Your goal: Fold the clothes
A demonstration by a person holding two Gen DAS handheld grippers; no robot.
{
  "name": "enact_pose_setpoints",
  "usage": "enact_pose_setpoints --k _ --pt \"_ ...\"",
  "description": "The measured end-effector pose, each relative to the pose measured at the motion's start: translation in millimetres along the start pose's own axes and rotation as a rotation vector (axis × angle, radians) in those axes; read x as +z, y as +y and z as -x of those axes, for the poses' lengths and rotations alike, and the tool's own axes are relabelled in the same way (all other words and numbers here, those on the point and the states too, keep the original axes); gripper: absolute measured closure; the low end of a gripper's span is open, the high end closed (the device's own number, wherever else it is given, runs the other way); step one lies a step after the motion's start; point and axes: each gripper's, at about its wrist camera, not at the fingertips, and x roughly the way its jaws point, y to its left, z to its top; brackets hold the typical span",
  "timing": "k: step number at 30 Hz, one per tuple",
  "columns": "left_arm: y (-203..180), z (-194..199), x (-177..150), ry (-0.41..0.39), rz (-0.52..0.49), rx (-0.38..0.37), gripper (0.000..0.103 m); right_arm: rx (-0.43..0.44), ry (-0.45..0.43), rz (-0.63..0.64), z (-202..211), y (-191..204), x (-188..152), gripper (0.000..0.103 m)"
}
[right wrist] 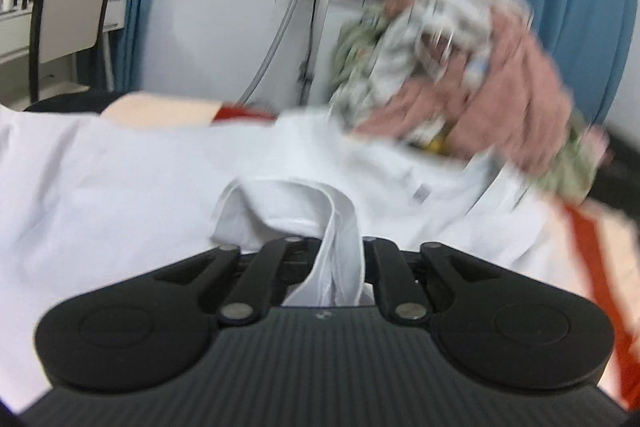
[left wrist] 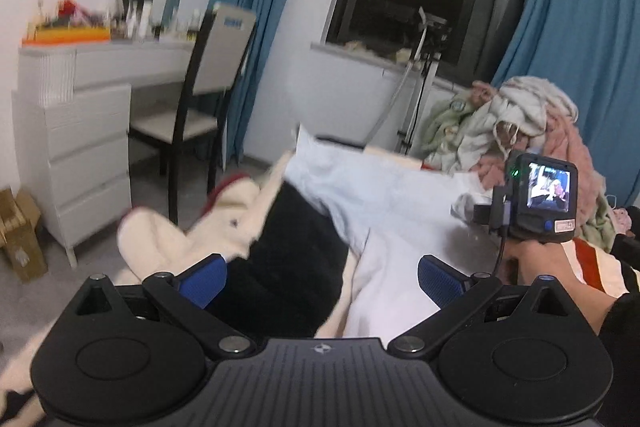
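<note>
White shirt [right wrist: 120, 187] spread flat across bed, collar fold bunched between right gripper [right wrist: 340, 263] fingers — arms drawn near together on cloth, grasping white shirt. Left gripper [left wrist: 320, 279] spread wide, nothing gripped, over black-and-cream garment [left wrist: 280, 251] beside shirt. Clothes pile [right wrist: 460, 75] at shirt's far right edge. Blue curtains [left wrist: 580, 27], chair [left wrist: 208, 75] behind.

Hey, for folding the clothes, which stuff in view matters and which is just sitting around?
Part of the job:
- white shirt, a fold of it between the right gripper fingers
- left gripper, open
- black and cream garment
- clothes pile

Just lying about:
- chair
- dresser
- blue curtains
- tripod
- cardboard box
</note>
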Motion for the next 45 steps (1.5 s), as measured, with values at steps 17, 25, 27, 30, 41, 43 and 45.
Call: enact_pose_setpoints --k 17,25,27,30,41,43,45 --pt "-27 23 -14 0.061 -0.025 -0.117 0.000 0.299 -0.145 -0.164 235 -76 12 0.017" --pt "-49 82 -32 0.073 -0.085 -0.199 0.000 0.284 -0.219 -0.227 386 -114 -77 0.017" --pt "-57 94 -37 0.064 -0.117 -0.222 0.000 0.285 -0.236 -0.275 416 -122 -108 0.017" --pt "-70 109 -46 0.052 -0.162 -0.245 0.000 0.263 -0.238 -0.340 449 -130 -153 0.017" --pt "-85 126 -68 0.061 -0.238 -0.274 0.001 0.171 -0.223 -0.296 456 -129 -189 0.017" --pt "-86 123 -70 0.093 -0.226 -0.319 0.004 0.147 -0.215 -0.324 454 -137 -189 0.017" --pt "-89 121 -74 0.140 -0.210 -0.373 0.007 0.143 -0.230 -0.383 457 -158 -188 0.017"
